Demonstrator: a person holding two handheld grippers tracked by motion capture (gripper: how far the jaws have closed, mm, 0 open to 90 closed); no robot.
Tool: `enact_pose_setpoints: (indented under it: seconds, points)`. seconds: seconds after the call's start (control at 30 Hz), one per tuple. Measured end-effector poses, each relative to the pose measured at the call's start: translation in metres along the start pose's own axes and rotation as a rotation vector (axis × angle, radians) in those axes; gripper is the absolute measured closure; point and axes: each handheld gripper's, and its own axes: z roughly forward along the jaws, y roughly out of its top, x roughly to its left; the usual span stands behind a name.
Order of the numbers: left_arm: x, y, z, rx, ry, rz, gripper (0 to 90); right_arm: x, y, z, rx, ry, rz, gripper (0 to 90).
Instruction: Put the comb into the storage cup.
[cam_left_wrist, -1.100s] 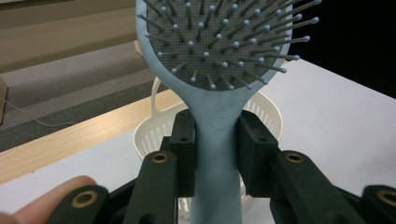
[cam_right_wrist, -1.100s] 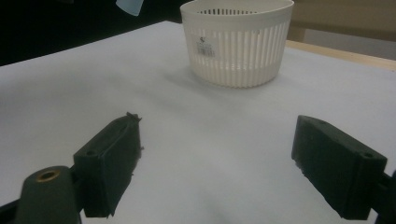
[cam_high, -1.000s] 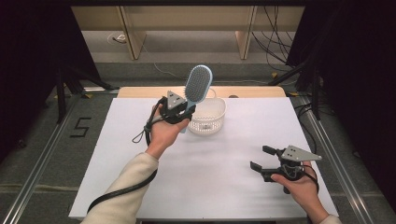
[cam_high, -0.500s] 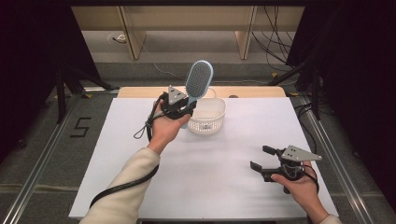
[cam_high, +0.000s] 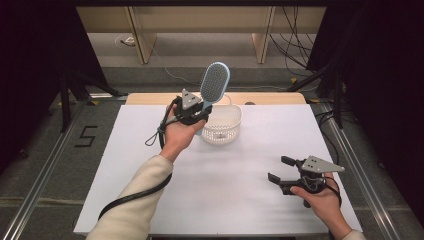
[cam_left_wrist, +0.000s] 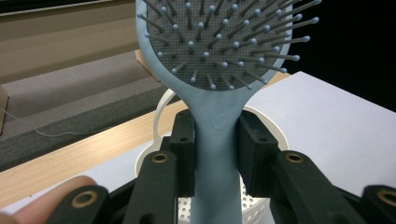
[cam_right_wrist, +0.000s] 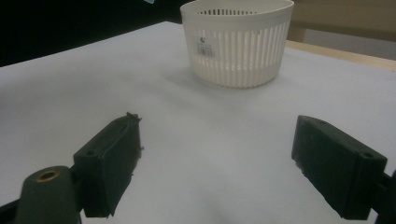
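Pale blue hairbrush (cam_left_wrist: 215, 116) with grey dotted pad, white slotted basket (cam_right_wrist: 237, 44), white table (cam_high: 250, 200), black jaws.

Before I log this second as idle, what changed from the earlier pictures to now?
Very little. The left gripper still clamps the blue hairbrush by its handle, head up, beside the white basket; the hand has drifted only slightly. Nothing was taken or let go. The right gripper stays open, resting on the white table, holding nothing. The basket has not moved.

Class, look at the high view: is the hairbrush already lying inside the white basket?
No, the left gripper holds the hairbrush upright above the white basket.
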Motion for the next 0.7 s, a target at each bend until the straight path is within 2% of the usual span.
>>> enact_pose_setpoints:
  seconds: [0.7]
  points:
    - [0.0010, 0.0023, 0.0087, -0.013, 0.005, -0.005, 69.6, -0.0002, -0.0002, 0.0002, 0.002, 0.001, -0.002, 16.8]
